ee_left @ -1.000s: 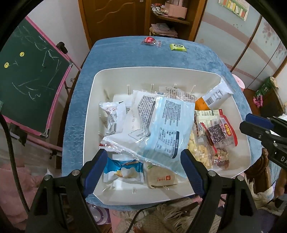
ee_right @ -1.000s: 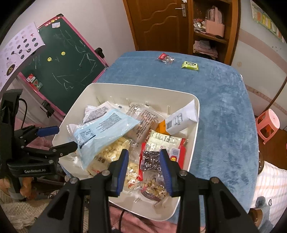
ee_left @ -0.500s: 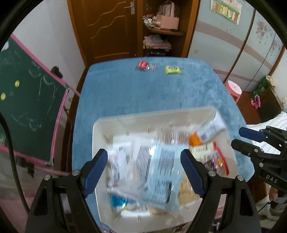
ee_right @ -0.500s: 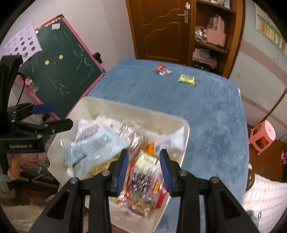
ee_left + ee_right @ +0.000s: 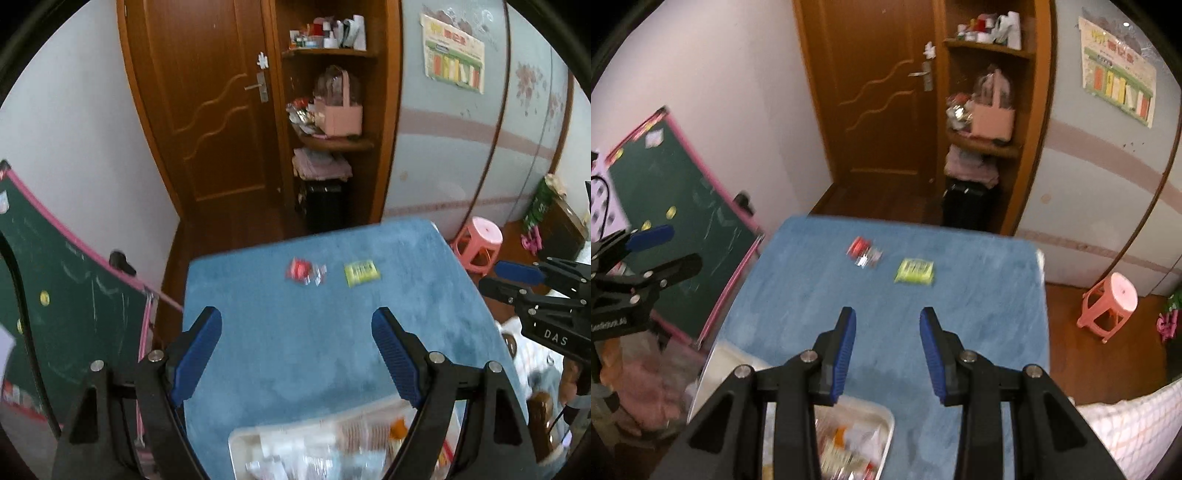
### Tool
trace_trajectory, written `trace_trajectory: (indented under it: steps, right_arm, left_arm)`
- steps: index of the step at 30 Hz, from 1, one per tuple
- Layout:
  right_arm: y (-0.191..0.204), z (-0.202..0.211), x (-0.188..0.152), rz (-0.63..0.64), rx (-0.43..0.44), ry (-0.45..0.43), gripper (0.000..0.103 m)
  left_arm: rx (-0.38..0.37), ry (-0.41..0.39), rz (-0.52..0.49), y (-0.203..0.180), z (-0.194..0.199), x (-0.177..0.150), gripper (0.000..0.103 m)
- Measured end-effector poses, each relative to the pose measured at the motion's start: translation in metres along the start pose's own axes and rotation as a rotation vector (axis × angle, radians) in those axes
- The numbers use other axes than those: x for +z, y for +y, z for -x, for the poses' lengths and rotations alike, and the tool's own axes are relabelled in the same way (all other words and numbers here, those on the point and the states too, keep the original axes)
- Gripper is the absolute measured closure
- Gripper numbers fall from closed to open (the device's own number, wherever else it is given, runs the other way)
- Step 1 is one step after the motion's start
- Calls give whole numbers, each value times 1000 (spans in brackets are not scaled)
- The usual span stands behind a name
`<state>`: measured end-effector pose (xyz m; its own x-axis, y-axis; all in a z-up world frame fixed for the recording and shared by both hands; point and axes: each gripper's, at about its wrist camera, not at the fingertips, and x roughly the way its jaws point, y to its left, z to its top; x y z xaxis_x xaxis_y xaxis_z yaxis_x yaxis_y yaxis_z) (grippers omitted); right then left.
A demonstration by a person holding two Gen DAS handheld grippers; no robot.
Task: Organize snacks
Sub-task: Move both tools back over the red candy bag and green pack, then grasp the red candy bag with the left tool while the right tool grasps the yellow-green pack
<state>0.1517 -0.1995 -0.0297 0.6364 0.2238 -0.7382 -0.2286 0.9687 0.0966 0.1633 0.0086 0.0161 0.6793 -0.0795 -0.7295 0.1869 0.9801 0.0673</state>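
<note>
Two loose snacks lie at the far end of the blue table: a red packet (image 5: 305,271) (image 5: 864,252) and a yellow-green packet (image 5: 361,273) (image 5: 914,271). A white bin (image 5: 236,439) (image 5: 718,360) full of snack packets sits at the near edge, blurred and half out of frame. My left gripper (image 5: 296,328) stands wide open above bare blue cloth, with nothing between its fingers. My right gripper (image 5: 887,325) is open at a narrower gap, also holding nothing, short of both packets. Each gripper shows at the edge of the other's view.
The blue cloth-covered table (image 5: 332,332) (image 5: 979,314) has a green chalkboard with a pink frame (image 5: 74,314) (image 5: 683,221) on its left. A pink stool (image 5: 480,245) (image 5: 1112,302) stands on the floor at right. Behind are a wooden door (image 5: 214,110) and shelves (image 5: 332,140).
Both grippers have risen and tipped up away from the bin, which slid to the bottom of both views. The far table, the two loose packets and the room behind came into view.
</note>
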Motion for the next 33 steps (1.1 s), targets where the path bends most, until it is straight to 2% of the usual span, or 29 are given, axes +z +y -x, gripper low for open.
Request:
trace_trajectory:
  steps: [2, 7, 10, 13, 15, 18, 23, 28, 33]
  right_arm:
    - [-8, -11, 28, -2, -46, -12, 65]
    - [-28, -44, 79, -48, -78, -19, 55]
    - [-35, -70, 103, -45, -119, -14, 49]
    - [-44, -105, 116, -58, -138, 5, 41]
    - [-51, -134, 118, -76, -137, 38, 38]
    - [-62, -182, 112, -120, -87, 121, 38]
    - [-72, -260, 81, -179, -25, 281, 38]
    - [-68, -304, 53, -201, 26, 373, 38]
    - [-65, -332, 37, -192, 20, 417, 38]
  left_arm:
    - [0, 9, 23, 6, -15, 29, 20]
    - [45, 26, 71, 21, -59, 86, 20]
    - [62, 68, 114, 31, -103, 110, 20]
    - [102, 124, 138, 40, -163, 123, 20]
    - [119, 163, 161, 42, -198, 117, 20]
    - [89, 253, 225, 45, -259, 104, 20]
    - [76, 382, 263, 31, -343, 67, 20]
    - [58, 441, 275, 16, -389, 41, 20]
    - [55, 454, 292, 11, -412, 30, 20]
